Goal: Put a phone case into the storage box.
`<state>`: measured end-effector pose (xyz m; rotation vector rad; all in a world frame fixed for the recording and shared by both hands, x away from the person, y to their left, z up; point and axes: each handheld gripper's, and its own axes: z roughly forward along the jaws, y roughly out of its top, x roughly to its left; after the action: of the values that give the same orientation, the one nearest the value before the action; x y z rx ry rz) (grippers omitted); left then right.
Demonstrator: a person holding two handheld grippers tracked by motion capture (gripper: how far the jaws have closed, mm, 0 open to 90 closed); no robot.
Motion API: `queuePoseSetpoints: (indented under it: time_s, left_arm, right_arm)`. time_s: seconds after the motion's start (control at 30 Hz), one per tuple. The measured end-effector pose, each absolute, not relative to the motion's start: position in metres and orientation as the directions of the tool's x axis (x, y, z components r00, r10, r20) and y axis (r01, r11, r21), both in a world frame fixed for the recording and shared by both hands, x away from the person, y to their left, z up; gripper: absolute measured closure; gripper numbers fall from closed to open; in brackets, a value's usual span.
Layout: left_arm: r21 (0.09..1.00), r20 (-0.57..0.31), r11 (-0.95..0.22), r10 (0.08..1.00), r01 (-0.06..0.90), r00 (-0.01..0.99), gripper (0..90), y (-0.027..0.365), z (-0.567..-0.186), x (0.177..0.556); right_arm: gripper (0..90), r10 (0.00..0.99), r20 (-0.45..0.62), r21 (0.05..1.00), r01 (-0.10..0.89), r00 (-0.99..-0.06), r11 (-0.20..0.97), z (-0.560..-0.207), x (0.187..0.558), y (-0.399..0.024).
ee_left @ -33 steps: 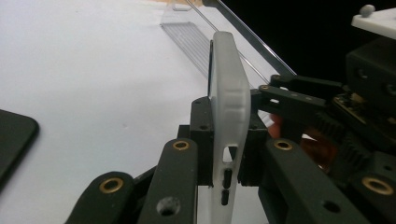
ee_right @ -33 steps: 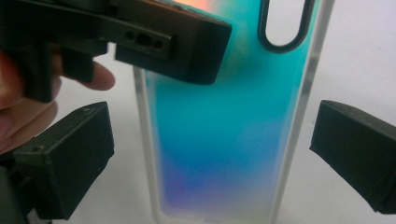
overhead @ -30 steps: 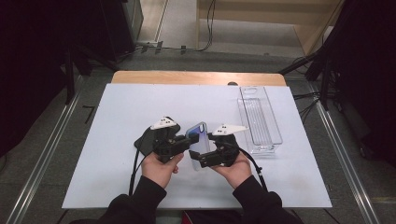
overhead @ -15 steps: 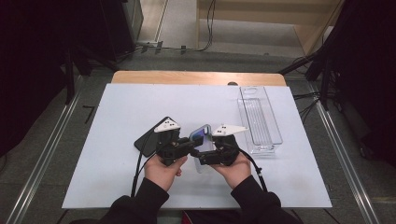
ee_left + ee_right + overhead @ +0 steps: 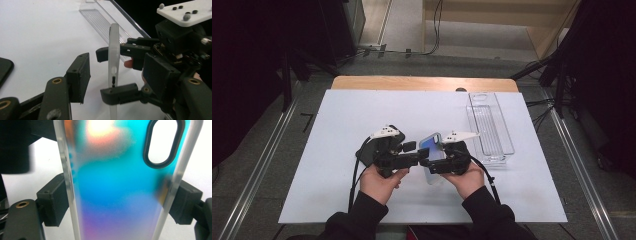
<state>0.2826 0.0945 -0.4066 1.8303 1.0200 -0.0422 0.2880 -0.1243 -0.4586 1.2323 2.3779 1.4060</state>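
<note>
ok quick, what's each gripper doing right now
Left gripper: open, fingers have just been opening, nothing between them.
Right gripper: closed on the phone case, fingers pressing its two side edges.

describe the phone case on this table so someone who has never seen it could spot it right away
Start at the white table, then look near its front edge between the person's two hands. The phone case is clamped across its sides in the right gripper: frosted clear rim, blue-to-purple shimmer, unlike the ribbed clear tray.
</note>
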Motion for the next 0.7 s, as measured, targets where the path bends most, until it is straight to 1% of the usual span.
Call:
queuePoseSetpoints:
  time_s: [0.03,0.1,0.2,0.27,0.37,0.47,0.57,0.7]
  left_arm:
    - [0.739,-0.449,-0.153,0.614,0.657,0.649,36.2,0.096,-0.406,0.283]
    - [0.733,-0.456,-0.167,0.6,0.66,0.658,36.2,0.1,-0.406,0.284]
    - [0.705,-0.48,-0.209,0.563,0.678,0.673,33.9,0.104,-0.408,0.287]
    - [0.698,-0.472,-0.24,0.555,0.675,0.685,34.0,0.107,-0.409,0.289]
    - [0.687,-0.484,-0.27,0.523,0.675,0.702,33.8,0.11,-0.409,0.291]
    - [0.696,-0.454,-0.322,0.495,0.642,0.741,33.7,0.114,-0.41,0.292]
    - [0.675,-0.47,-0.381,0.437,0.631,0.767,30.7,0.118,-0.414,0.294]
    - [0.681,-0.433,-0.429,0.419,0.594,0.798,30.7,0.123,-0.418,0.295]
  right_arm:
    - [15.5,0.693,0.285,0.775,0.585,-0.662,0.24,-0.459,0.288,-0.125]
    - [15.5,0.69,0.281,0.777,0.58,-0.668,0.245,-0.459,0.29,-0.127]
    - [15.5,0.669,0.278,0.777,0.571,-0.689,0.266,-0.458,0.292,-0.128]
    - [15.5,0.66,0.271,0.778,0.564,-0.7,0.278,-0.458,0.292,-0.13]
    - [15.5,0.648,0.262,0.777,0.555,-0.715,0.297,-0.457,0.293,-0.132]
    - [15.5,0.627,0.26,0.776,0.545,-0.734,0.316,-0.455,0.294,-0.135]
    - [15.5,0.6,0.27,0.782,0.535,-0.753,0.321,-0.451,0.294,-0.138]
    - [15.5,0.585,0.269,0.778,0.531,-0.765,0.336,-0.447,0.296,-0.14]
